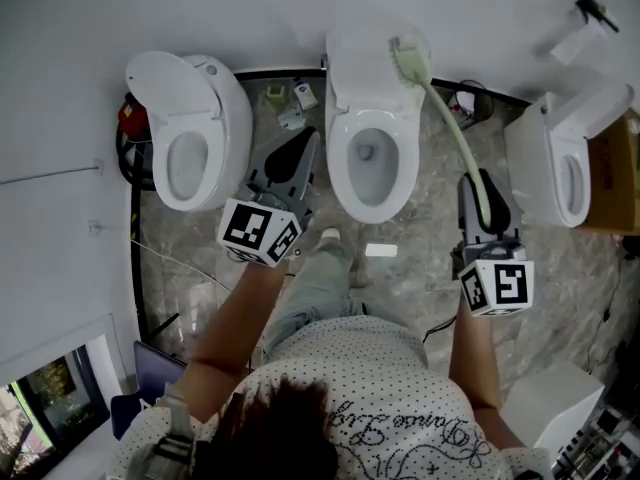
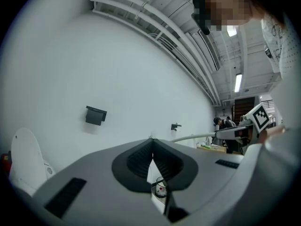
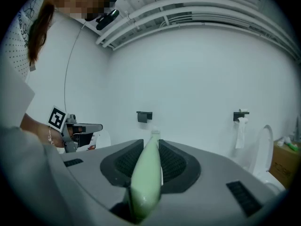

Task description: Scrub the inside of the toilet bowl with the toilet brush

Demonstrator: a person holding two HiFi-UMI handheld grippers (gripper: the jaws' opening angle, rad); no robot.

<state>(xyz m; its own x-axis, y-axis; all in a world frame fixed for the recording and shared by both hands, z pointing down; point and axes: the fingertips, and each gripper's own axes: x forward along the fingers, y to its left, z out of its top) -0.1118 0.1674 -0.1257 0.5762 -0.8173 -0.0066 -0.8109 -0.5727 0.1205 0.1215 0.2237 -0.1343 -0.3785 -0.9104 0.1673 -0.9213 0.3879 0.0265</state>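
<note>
With the right tool (image 1: 478, 184) clenched on the pale green plastic toilet brush (image 1: 455, 128), bristles raised at 12 o'clock beyond the white ceramic toilet bowl (image 1: 343, 160), and the left tool (image 1: 307, 141) clenched empty, swing down inside, gripping firmly.

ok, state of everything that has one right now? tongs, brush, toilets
left tongs: shut, empty.
right tongs: shut on the toilet brush handle.
toilet brush: held, head up by the raised lid of the middle toilet, not in the bowl.
middle toilet: lid up, bowl open.
left toilet: lid up.
right toilet: lid up.
</note>
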